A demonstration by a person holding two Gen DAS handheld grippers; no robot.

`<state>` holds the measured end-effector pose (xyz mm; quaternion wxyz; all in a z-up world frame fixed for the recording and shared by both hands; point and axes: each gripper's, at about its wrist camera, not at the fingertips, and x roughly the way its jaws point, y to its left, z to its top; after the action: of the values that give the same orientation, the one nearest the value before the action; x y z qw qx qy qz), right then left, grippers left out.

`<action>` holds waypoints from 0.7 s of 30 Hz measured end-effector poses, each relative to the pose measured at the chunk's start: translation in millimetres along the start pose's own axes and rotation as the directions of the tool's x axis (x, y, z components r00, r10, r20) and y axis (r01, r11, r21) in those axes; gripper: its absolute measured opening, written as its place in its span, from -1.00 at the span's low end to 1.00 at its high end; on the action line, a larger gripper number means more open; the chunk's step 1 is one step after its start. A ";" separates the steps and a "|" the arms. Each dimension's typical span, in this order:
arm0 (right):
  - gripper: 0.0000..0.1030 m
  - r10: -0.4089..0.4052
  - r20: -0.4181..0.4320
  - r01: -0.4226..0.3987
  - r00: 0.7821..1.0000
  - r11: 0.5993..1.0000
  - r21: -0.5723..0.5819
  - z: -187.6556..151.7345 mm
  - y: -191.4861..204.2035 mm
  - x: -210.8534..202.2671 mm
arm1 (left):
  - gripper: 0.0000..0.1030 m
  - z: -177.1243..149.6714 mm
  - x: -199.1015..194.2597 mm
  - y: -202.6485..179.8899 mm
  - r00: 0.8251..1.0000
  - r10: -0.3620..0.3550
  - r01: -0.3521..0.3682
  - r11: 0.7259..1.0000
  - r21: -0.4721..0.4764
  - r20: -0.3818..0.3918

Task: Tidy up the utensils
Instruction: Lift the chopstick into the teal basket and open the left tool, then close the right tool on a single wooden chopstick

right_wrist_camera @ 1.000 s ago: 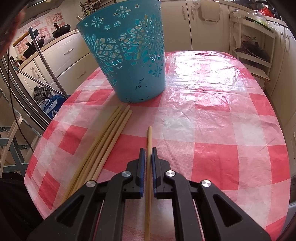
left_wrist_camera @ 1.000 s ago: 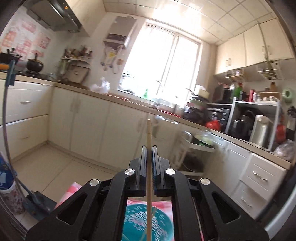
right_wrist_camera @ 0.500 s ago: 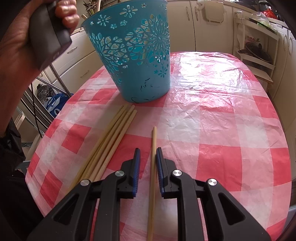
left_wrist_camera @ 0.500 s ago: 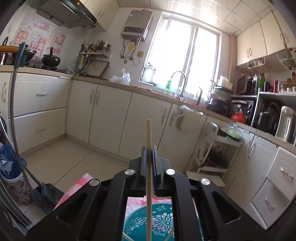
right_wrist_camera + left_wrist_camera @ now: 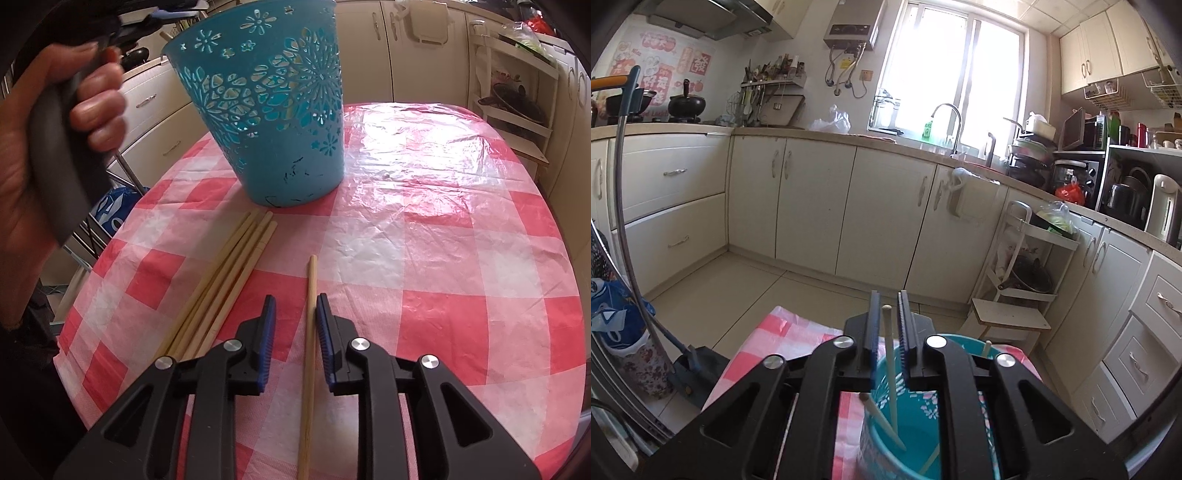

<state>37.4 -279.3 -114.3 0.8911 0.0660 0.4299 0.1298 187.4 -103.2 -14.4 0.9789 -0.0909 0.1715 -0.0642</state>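
the left tool (image 5: 888,325) hangs over the teal basket (image 5: 979,413), low centre, its jaws just parting to drop a chopstick (image 5: 891,369) in. the right tool (image 5: 293,332), apart, straddles a lone chopstick (image 5: 310,317) lying on the checked tabletop (image 5: 443,258), beside a bundle (image 5: 221,288).

Left hand-held gripper (image 5: 887,325): lowered over the teal basket (image 5: 955,435) at bottom centre, jaws just parted, chopstick (image 5: 891,373) let go and dropped in. Right hand-held gripper (image 5: 295,325): jaws opened off the single chopstick (image 5: 309,332), left lying between them on the surface (image 5: 443,258).
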 end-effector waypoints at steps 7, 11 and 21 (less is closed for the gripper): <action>-0.56 0.053 -0.002 -0.053 0.999 0.997 0.051 0.4 -10.3 -2.8 | 0.09 4.5 -74.9 34.9 0.999 0.022 -0.022 1.000 -0.018 0.026; -0.56 0.036 -0.020 -0.035 0.999 0.998 0.054 2.6 -7.9 -2.7 | 0.14 -1.2 -97.6 75.1 0.998 0.058 -0.059 0.992 -0.115 -0.008; -0.77 -0.170 -0.097 0.163 0.981 0.984 -0.077 6.9 15.2 1.5 | 0.19 9.8 -105.7 97.9 0.997 0.052 -0.058 0.989 -0.134 -0.048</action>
<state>41.0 -264.4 -107.6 0.8770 -0.0078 0.4749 0.0727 101.5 10.4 9.4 0.9678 -0.1511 0.1997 -0.0275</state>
